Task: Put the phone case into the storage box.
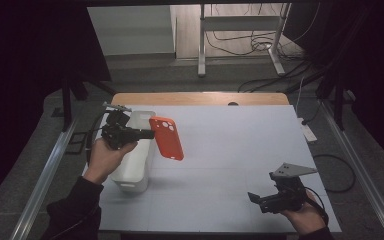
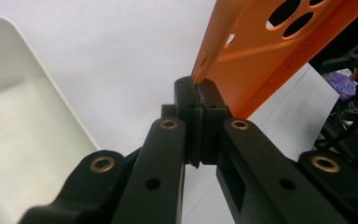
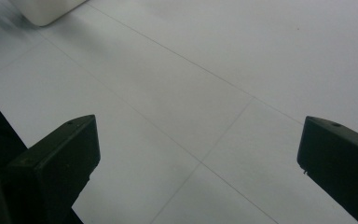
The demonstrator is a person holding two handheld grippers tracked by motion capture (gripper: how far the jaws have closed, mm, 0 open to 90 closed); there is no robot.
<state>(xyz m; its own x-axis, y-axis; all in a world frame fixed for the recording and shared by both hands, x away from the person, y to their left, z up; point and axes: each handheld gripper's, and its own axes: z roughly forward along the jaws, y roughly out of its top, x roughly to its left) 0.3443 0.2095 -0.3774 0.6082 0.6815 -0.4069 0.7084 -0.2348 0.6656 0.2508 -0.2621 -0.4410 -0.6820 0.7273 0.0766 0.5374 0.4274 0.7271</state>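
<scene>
In the high view, the orange phone case (image 1: pixel 167 137) hung left of the frame's centre, held above the white table (image 1: pixel 240 150) just right of the white bin (image 1: pixel 132 170). Its long axis ran from the upper left to the lower right of the picture, tilted a little off vertical, with the camera cut-outs at the upper end and the rounded lower end pointing down toward the table. It was a bright orange, thin shell with rounded corners and several dark round holes grouped near the top; the left gripper view showed a finely textured surface and a raised rim along one edge of the case (image 2: pixel 265 60).

The left gripper (image 1: pixel 147 133), at the middle left of the high view, had its jaws closed tight on the upper left edge of the case, the pads pinching that thin rim.

The right gripper (image 1: pixel 256 198) sat at the lower right of the frame, low over the bare table, its jaws spread wide apart with nothing between them.
</scene>
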